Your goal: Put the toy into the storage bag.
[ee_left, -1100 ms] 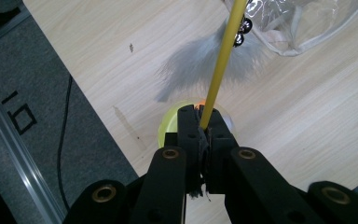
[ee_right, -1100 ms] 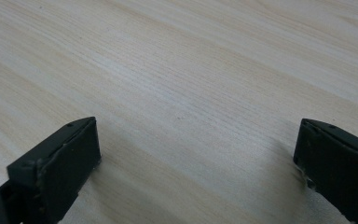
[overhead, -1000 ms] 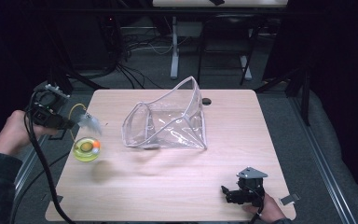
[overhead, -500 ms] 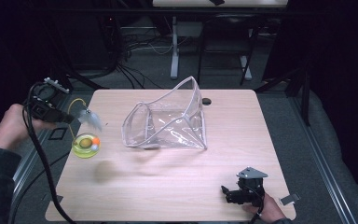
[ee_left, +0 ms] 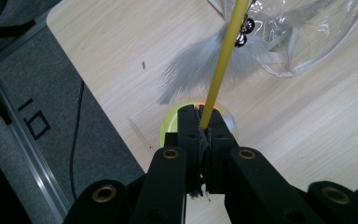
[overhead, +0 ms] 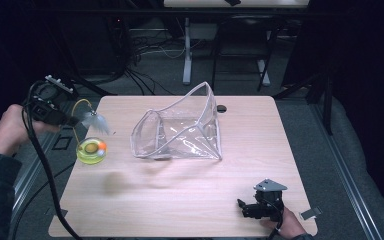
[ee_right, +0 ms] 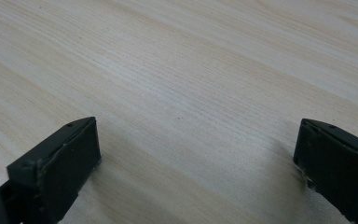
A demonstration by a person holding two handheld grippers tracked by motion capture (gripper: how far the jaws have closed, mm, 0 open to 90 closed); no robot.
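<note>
At the left edge of the light wooden table (overhead: 180, 200), the person's left hand (overhead: 11, 131) is holding the left gripper (overhead: 72, 120) up in the air, tilted toward the tabletop. Its jaws are pressing together on a thin yellow rod (ee_left: 220, 65), which is running up and away from the jaws in the left gripper view. A tuft of grey feathers (ee_left: 200, 65) is hanging on that rod, with a small dark bell-like piece (ee_left: 242, 35) sitting at the top of the tuft. In the high view the feathers (overhead: 96, 121) are hovering just above and beside a small yellow-green bowl (overhead: 91, 151), which is sitting on the table near its left edge and is holding an orange ball (overhead: 101, 145) and a darker greenish piece. In the left gripper view the same bowl (ee_left: 168, 123) is peeking out from behind the jaws, directly beneath them. A clear plastic zipper bag (overhead: 180, 131) is standing open and puffed up in the middle of the table, its mouth facing left toward the bowl, apart from it. Near the table's front right corner, the right gripper (overhead: 245, 207) is resting low on the tabletop in the person's right hand (overhead: 289, 225), a grey three-cornered plate on top of it. Its jaws are standing wide apart over bare wood (ee_right: 182, 93), gripping nothing.
</note>
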